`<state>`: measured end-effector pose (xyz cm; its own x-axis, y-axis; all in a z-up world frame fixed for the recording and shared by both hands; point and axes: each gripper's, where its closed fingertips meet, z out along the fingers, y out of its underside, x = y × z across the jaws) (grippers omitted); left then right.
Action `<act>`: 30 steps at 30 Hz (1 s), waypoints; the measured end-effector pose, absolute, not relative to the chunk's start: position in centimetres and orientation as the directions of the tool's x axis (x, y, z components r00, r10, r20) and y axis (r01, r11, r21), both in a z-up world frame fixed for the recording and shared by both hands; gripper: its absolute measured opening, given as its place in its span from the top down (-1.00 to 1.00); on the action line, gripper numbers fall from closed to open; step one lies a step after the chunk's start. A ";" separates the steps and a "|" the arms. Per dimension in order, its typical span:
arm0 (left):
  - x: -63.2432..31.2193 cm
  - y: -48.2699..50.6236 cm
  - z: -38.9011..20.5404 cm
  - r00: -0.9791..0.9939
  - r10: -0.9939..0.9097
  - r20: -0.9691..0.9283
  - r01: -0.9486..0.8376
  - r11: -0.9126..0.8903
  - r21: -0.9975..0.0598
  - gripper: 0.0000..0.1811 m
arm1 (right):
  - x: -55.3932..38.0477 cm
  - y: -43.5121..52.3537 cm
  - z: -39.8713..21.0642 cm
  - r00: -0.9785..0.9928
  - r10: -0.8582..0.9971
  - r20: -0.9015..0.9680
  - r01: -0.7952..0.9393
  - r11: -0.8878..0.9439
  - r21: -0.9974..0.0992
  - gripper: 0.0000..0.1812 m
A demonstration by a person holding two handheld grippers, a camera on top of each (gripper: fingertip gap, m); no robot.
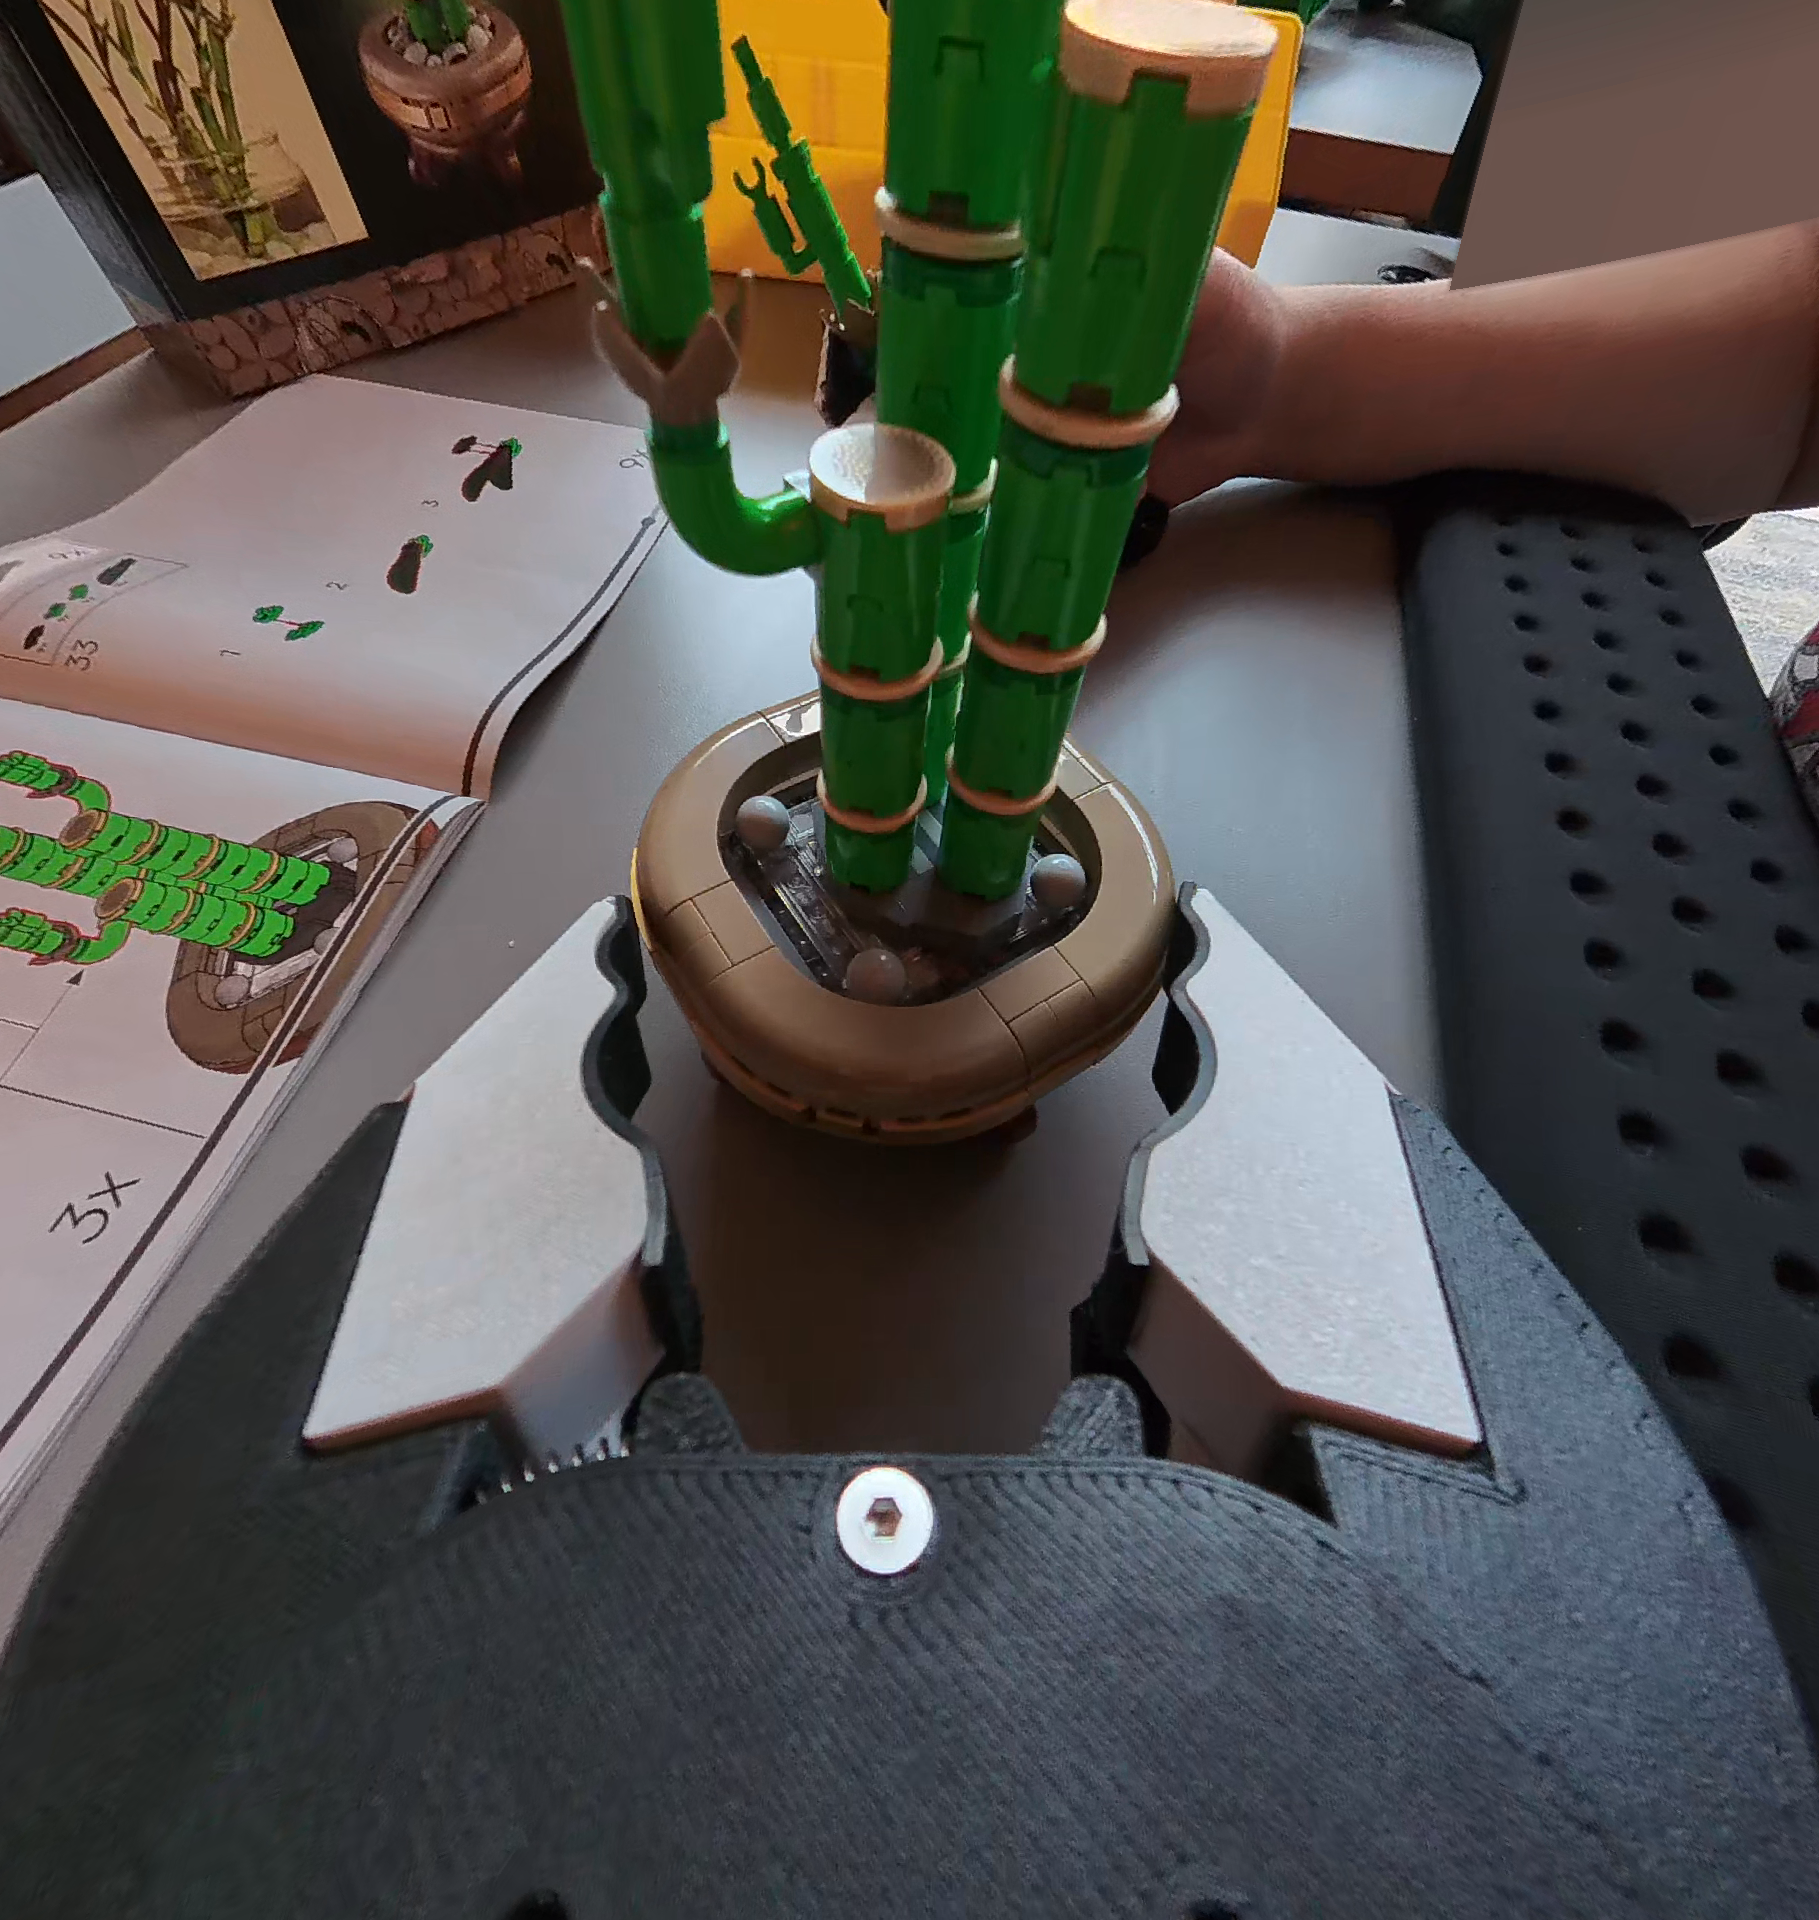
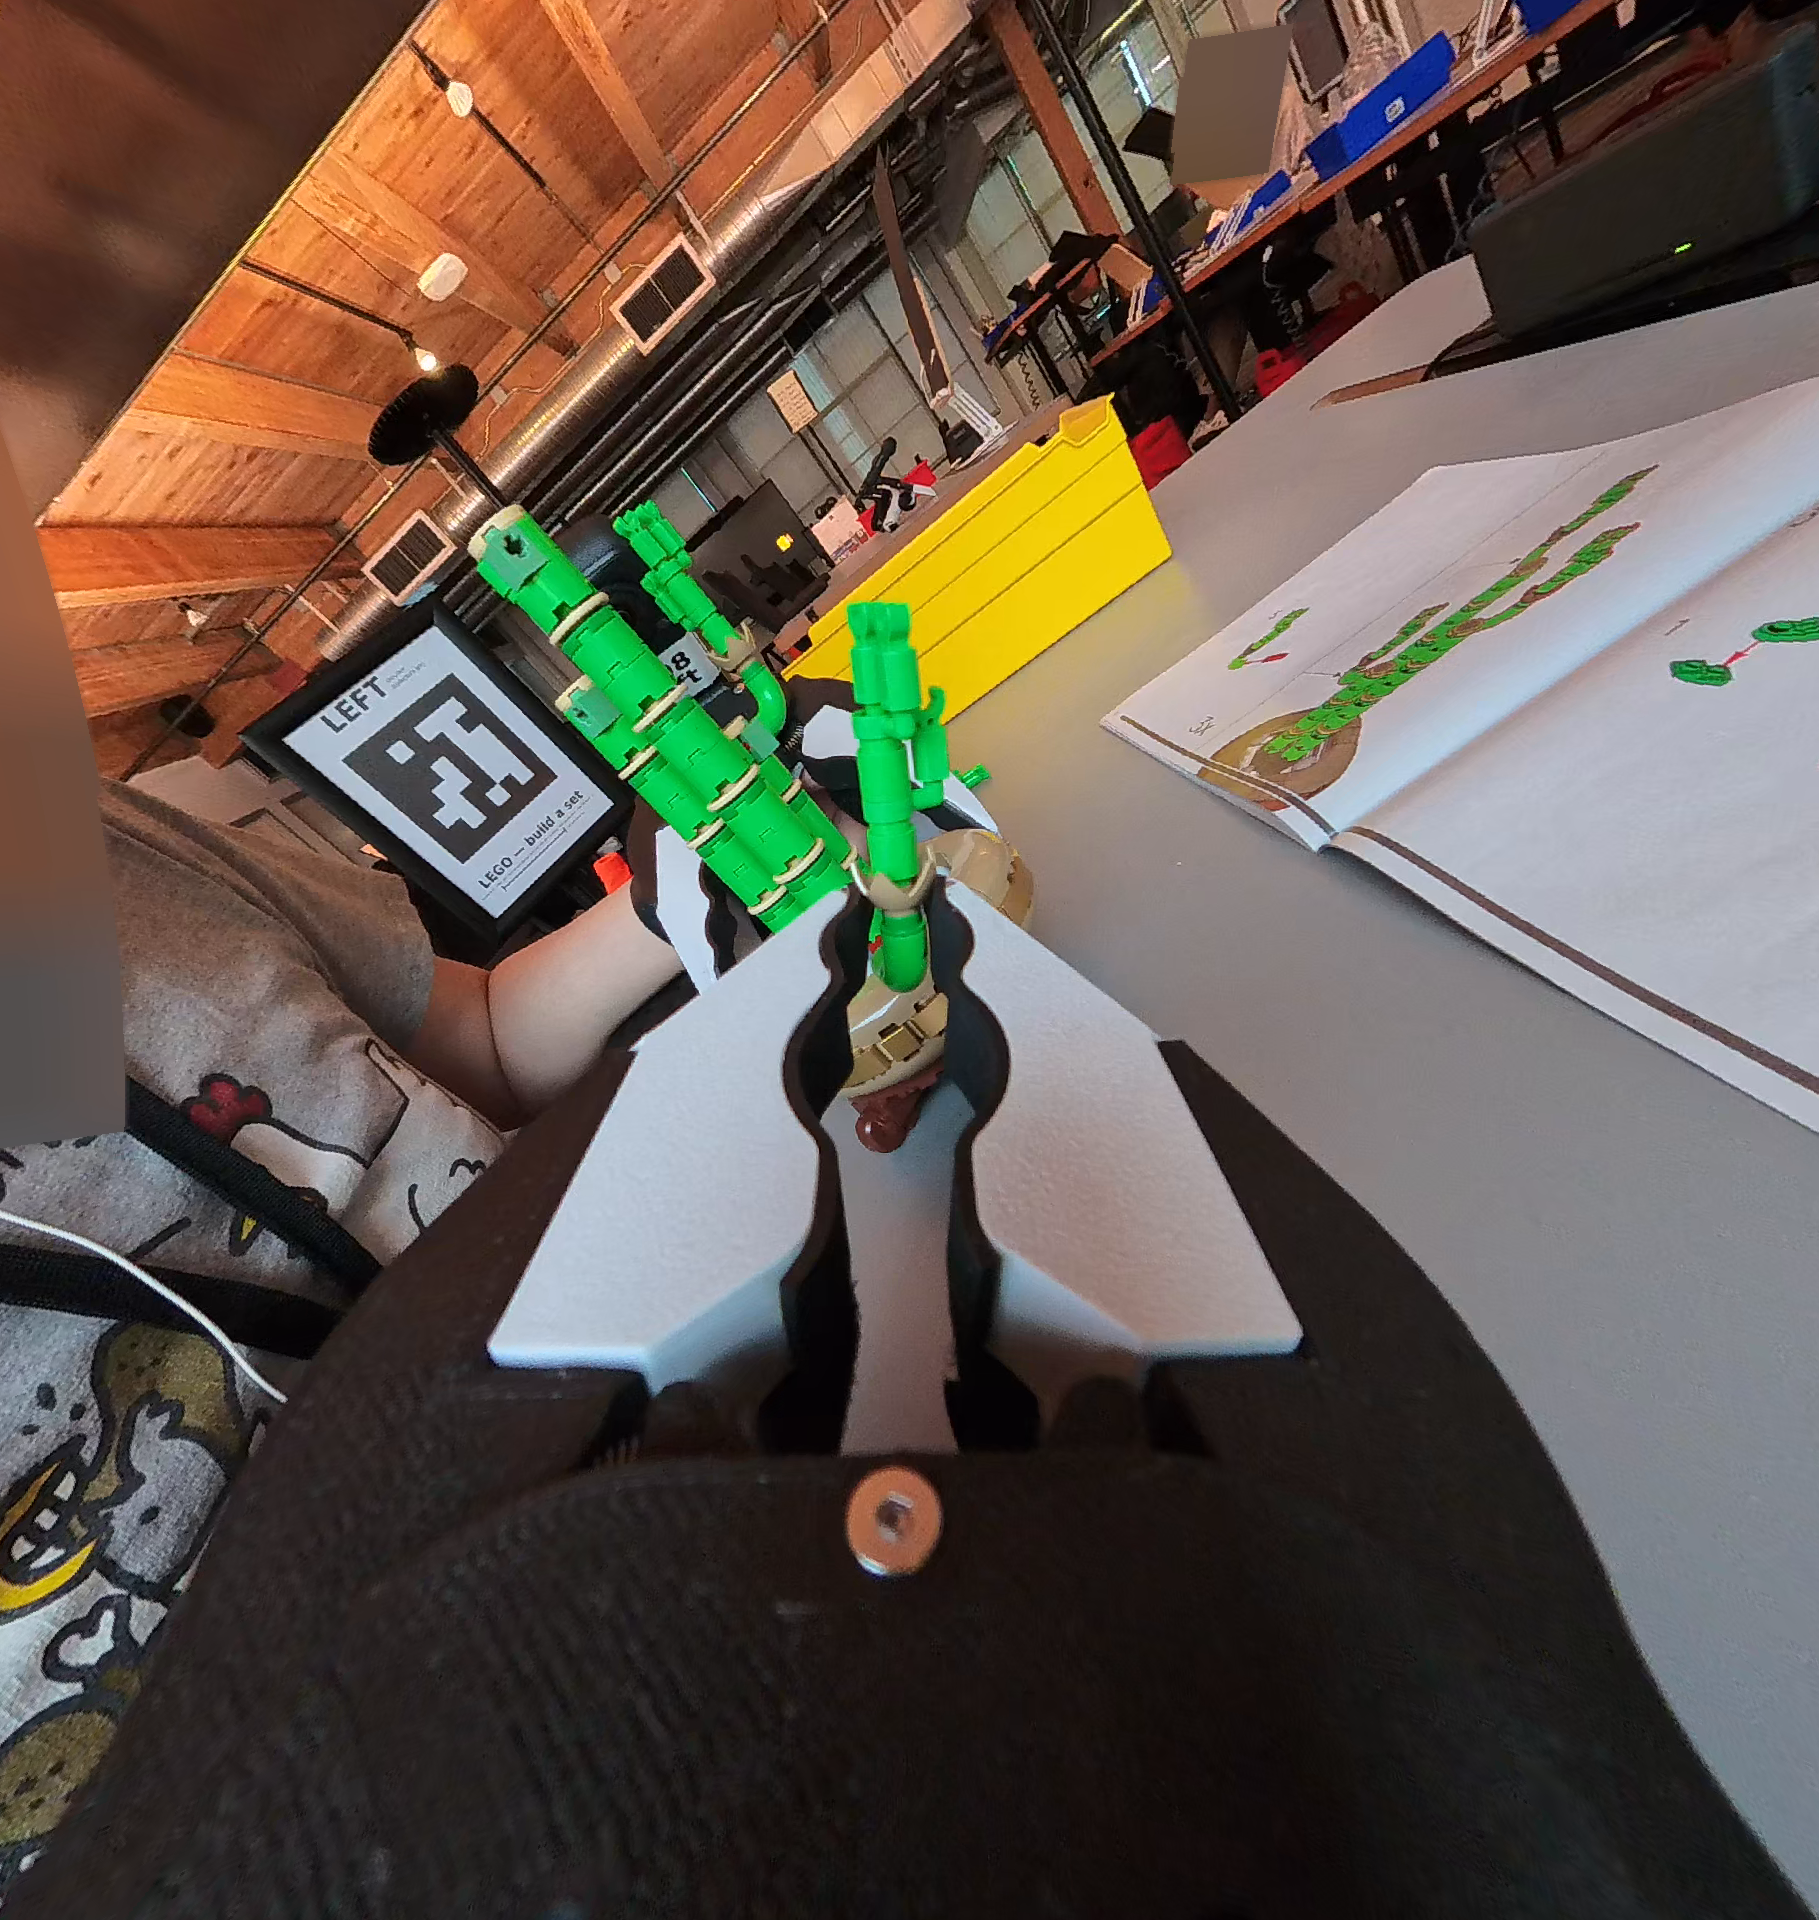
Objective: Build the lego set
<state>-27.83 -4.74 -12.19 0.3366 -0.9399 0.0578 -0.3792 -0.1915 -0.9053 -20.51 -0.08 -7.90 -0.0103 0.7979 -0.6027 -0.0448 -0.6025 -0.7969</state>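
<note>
Your left gripper [image 1: 900, 997] gapes wide at the pot [image 1: 905, 966], stalks upright, while your right gripper [image 2: 889, 935] clamps a shoot [image 2: 889, 748].

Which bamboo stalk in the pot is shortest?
The front-left stalk, capped with a tan disc well below the others; a curved green branch leaves its top.

Workshop or lab hall, industrial build. Landmark: yellow bin [image 2: 998, 551] on grey table [image 2: 1456, 1039]. Above bin: timber plank ceiling [image 2: 292, 239], exposed metal duct [image 2: 614, 343], vent grilles, track lights. Behind bin, farther off: long benches with blue crates [image 2: 1388, 125], monitors, cluttered gear. Just beside bin: open instruction booklet [image 2: 1570, 748] on same table.
</note>
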 end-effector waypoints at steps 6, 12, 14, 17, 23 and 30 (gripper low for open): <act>-27.9 -4.8 -12.2 0.321 -0.945 0.059 -0.374 -0.184 -0.909 -0.10 | -20.6 -0.3 -7.9 -0.009 0.811 -0.585 -0.034 -0.584 -0.811 0.89; -28.0 -4.8 -12.2 0.307 -0.950 0.063 -0.374 -0.181 -0.910 -0.10 | -20.6 -0.5 -7.9 -0.011 0.814 -0.581 -0.029 -0.581 -0.813 0.89; -28.0 -4.8 -12.1 0.302 -0.951 0.064 -0.374 -0.180 -0.910 -0.10 | -20.6 -0.6 -7.9 -0.012 0.815 -0.579 -0.027 -0.579 -0.815 0.89; -28.0 -4.8 -12.2 0.300 -0.952 0.064 -0.374 -0.179 -0.910 -0.10 | -20.7 -0.6 -7.9 -0.014 0.816 -0.578 -0.023 -0.578 -0.816 0.89; -28.0 -4.8 -12.2 0.299 -0.952 0.064 -0.374 -0.179 -0.910 -0.10 | -20.7 -0.4 -8.1 -0.006 0.805 -0.594 -0.027 -0.594 -0.804 0.89; -28.0 -4.8 -12.2 0.300 -0.952 0.064 -0.373 -0.179 -0.910 -0.10 | -20.5 0.4 -8.8 0.020 0.703 -0.711 -0.011 -0.711 -0.703 0.89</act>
